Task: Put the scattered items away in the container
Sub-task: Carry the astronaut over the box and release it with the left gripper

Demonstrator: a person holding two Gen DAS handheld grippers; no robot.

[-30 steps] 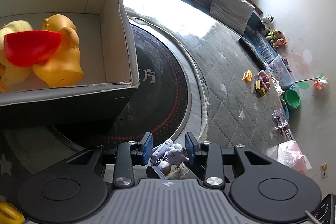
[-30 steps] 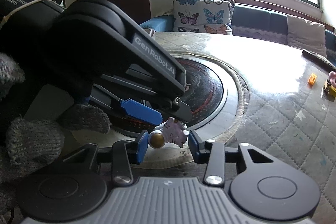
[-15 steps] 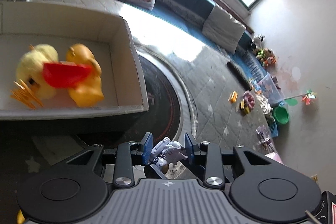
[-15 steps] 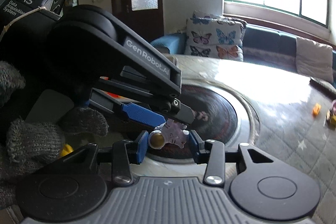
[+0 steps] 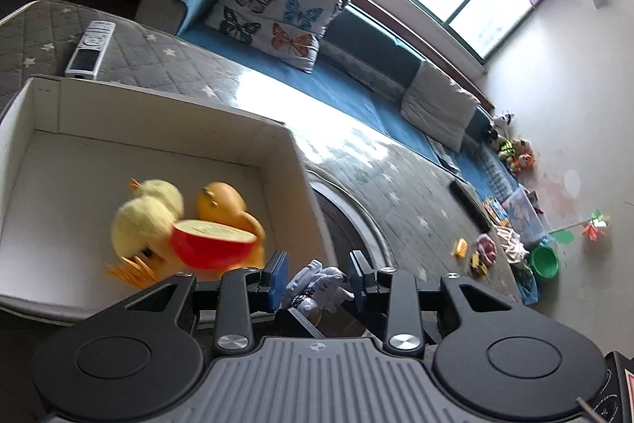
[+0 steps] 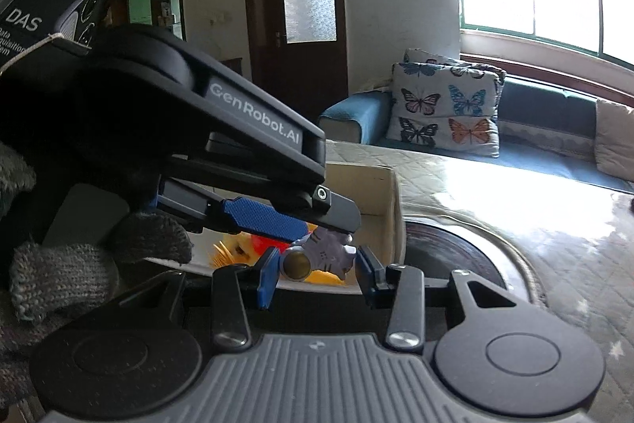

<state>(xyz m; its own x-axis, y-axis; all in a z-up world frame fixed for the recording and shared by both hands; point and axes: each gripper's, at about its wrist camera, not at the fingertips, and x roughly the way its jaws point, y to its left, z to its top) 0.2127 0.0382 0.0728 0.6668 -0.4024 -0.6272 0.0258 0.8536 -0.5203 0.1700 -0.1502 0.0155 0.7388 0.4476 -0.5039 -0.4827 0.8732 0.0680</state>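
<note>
- Both grippers met on one toy: a small white astronaut figure [image 5: 317, 284], also seen in right wrist view [image 6: 323, 256] w/ its gold visor facing the cam.
- Left gripper [image 5: 317, 278]: blue pads narrowed round the figure, left pad touching it; small gap showed on the right side, so full clamp not certain from its own view. In right wrist view the left gripper [image 6: 305, 224] came in from upper left, its blue pad lying against the figure's top – looked like it had hold.
- Right gripper [image 6: 317, 272]: jaws part-closed w/ the figure between; left pad against the visor, right pad just beside the figure's arm. Whether it truly pinched – can't tell.
- Gloved hand [image 6: 59, 264] in grey knit held the left gripper's body, lower left of right wrist view.
- Figure hung in the air, just past the near right corner of the cardboard box [image 5: 293, 161], not inside it.
- Box sat open on the quilted star-print table cover [image 5: 178, 66]. Inside: fluffy yellow chick [image 5: 144, 221], orange rubber duck [image 5: 226, 205], red apple half [image 5: 212, 242] lying against both, cut face up.
- Right of box: dark round plate [image 5: 340, 228] w/ pale rim set in the table.
- Remote [image 5: 90, 48] lay on the cover beyond the box's far side, apart from it.
- Farther right on the cover: small yellow toy [image 5: 460, 248], pink toy [image 5: 486, 246], well apart from box.
- Background: butterfly cushions [image 5: 277, 14] on blue sofa, green bowl [image 5: 545, 261] on floor.
</note>
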